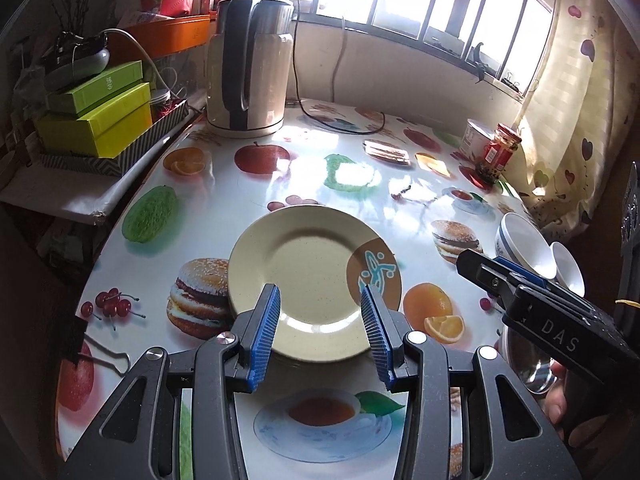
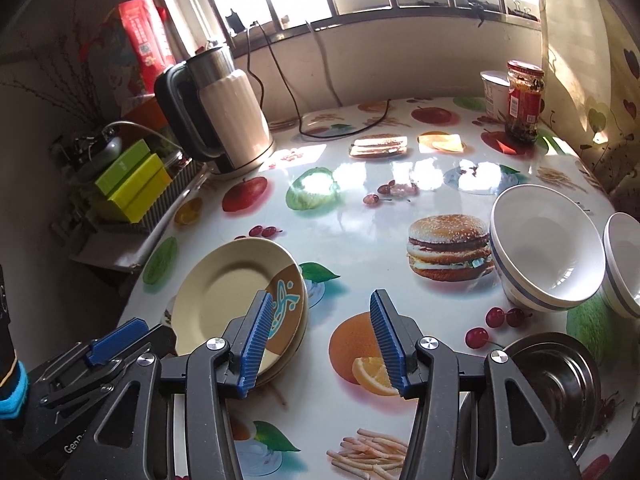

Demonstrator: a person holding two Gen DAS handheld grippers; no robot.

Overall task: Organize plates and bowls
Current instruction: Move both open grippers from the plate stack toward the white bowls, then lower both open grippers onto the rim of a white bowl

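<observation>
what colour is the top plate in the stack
Cream top plate with a brown patch bearing a light-blue design; clearest in the left wrist view.

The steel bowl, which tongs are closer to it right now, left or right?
Right. The right tongs hover just beside the steel bowl, open and empty. The left tongs are farther off, over the cream plate.

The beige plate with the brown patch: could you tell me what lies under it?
Under the beige plate, more plate rims show; their faces and count stay covered.

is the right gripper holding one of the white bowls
No, the right gripper hangs open over the printed tablecloth with nothing between its pads, and the white bowl sits apart from it.
</observation>
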